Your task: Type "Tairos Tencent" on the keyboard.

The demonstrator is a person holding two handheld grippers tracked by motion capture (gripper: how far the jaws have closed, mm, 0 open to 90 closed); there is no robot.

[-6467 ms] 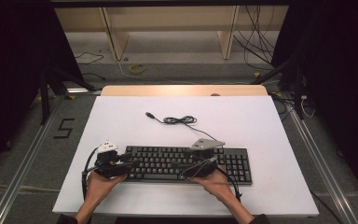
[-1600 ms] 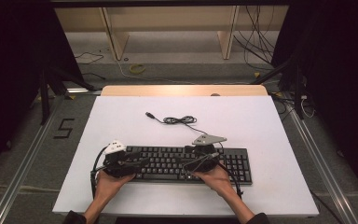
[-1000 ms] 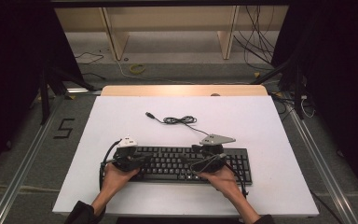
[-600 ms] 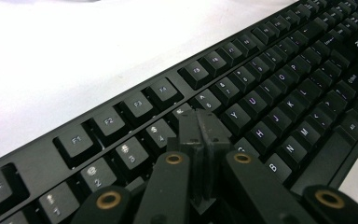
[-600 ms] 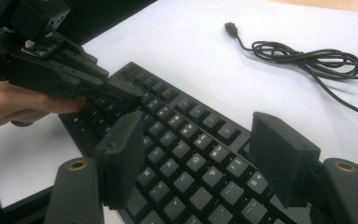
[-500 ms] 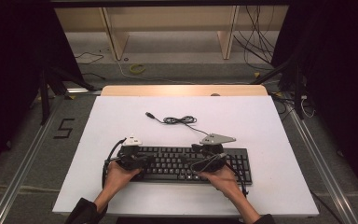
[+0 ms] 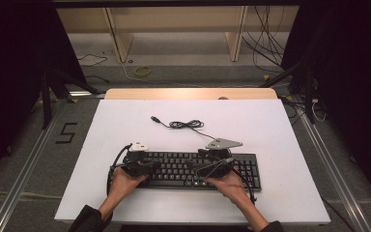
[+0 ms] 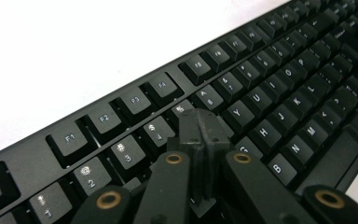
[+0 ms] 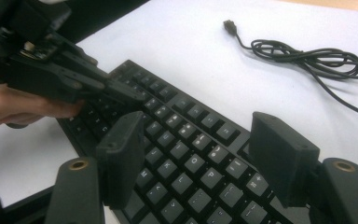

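Note:
A black keyboard lies near the front of the white table. My left gripper is shut, jaws pressed together with nothing between them. Its tip sits low over the keyboard by the number row, close to the 4 key; I cannot tell whether it touches. My right gripper hovers over the keyboard's right half. In the right gripper view its jaws stand wide open above the keyboard, holding nothing, and the left gripper shows at upper left.
The keyboard's black cable lies loosely coiled behind it, its plug free on the table. A wooden strip edges the table's far side. Metal rails and floor cables surround the table.
Since the oldest frame the left gripper has shifted right, from the keyboard's left end onto its keys. Over the last second neither hand has visibly moved.

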